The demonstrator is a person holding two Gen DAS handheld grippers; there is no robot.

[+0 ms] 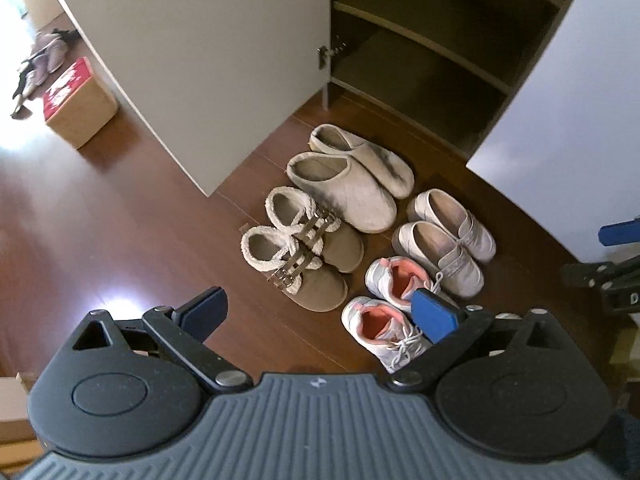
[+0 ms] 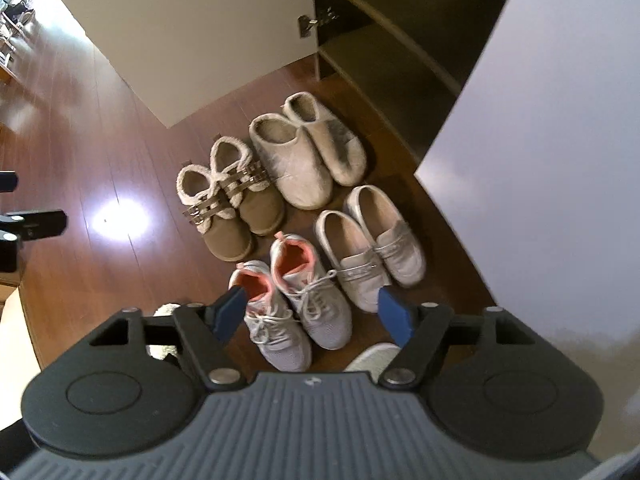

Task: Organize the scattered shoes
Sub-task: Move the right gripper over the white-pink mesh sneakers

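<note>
Left gripper [image 1: 320, 314]: fingers spread wide, holding nothing, raised above the floor [image 1: 120, 220].

Right gripper [image 2: 314, 312]: fingers likewise wide apart and empty.

Grey sneakers, pink lining [image 2: 298, 300]: one pair, side by side on the floor. In the right wrist view they lie between the right fingers, below them; in the left wrist view [image 1: 390, 312] they sit at the left gripper's right finger, partly hidden by it.

Pale slip-on shoes [image 2: 372, 246]: one pair, just beyond the right gripper's right finger, beside the sneakers.

Brown fleece-lined shoes with buckled straps [image 1: 300, 252]: one pair, ahead of the left fingers, between them in that view.

Grey felt slippers [image 1: 352, 176]: one pair, farthest ahead of the fingers, nearest the cabinet.

Shoe cabinet [image 1: 424, 40]: both doors open, dark shelves visible; something pale on the top shelf, unclear.

Cardboard box with red top [image 1: 78, 102]: far left of the left fingers, on the floor.
</note>
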